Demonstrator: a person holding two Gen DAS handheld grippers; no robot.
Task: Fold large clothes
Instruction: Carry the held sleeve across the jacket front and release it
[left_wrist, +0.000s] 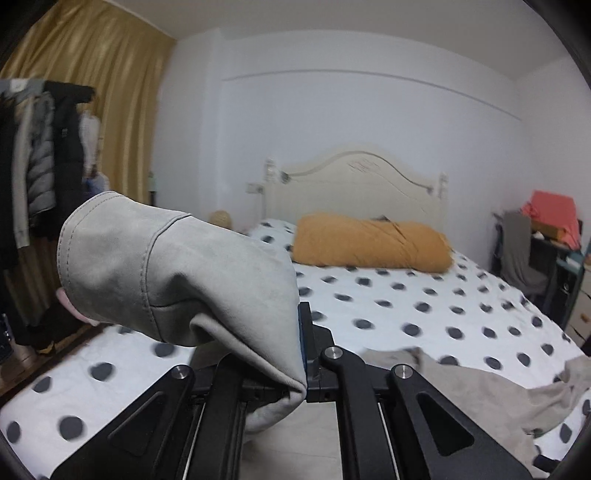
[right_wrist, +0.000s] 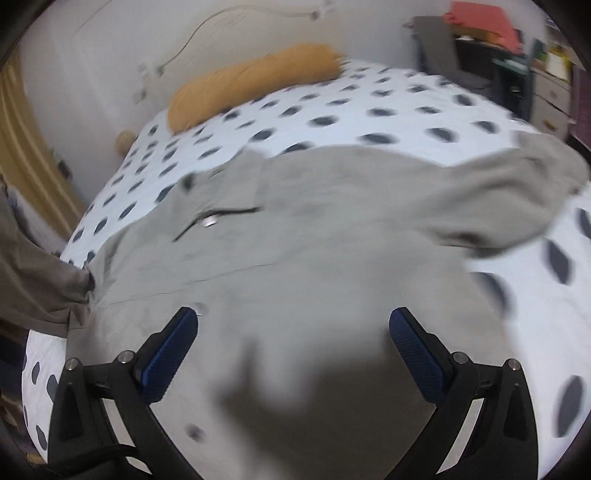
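A large grey-beige jacket (right_wrist: 314, 240) lies spread on the polka-dot bed, collar and snap buttons toward the headboard, one sleeve (right_wrist: 524, 184) stretched to the right. My left gripper (left_wrist: 301, 343) is shut on the jacket's other sleeve cuff (left_wrist: 166, 269) and holds it up above the bed; the cuff covers the left finger. That lifted sleeve also shows at the left edge of the right wrist view (right_wrist: 40, 280). My right gripper (right_wrist: 291, 350) is open and empty, hovering just above the jacket's lower front. Part of the jacket shows low in the left wrist view (left_wrist: 480, 384).
The bed (left_wrist: 406, 306) has a white sheet with dark dots, an orange pillow (left_wrist: 369, 243) and a cream headboard (left_wrist: 354, 184). A rack of coats (left_wrist: 40, 166) stands left before gold curtains. A cluttered desk with a chair (left_wrist: 546, 243) stands at the right.
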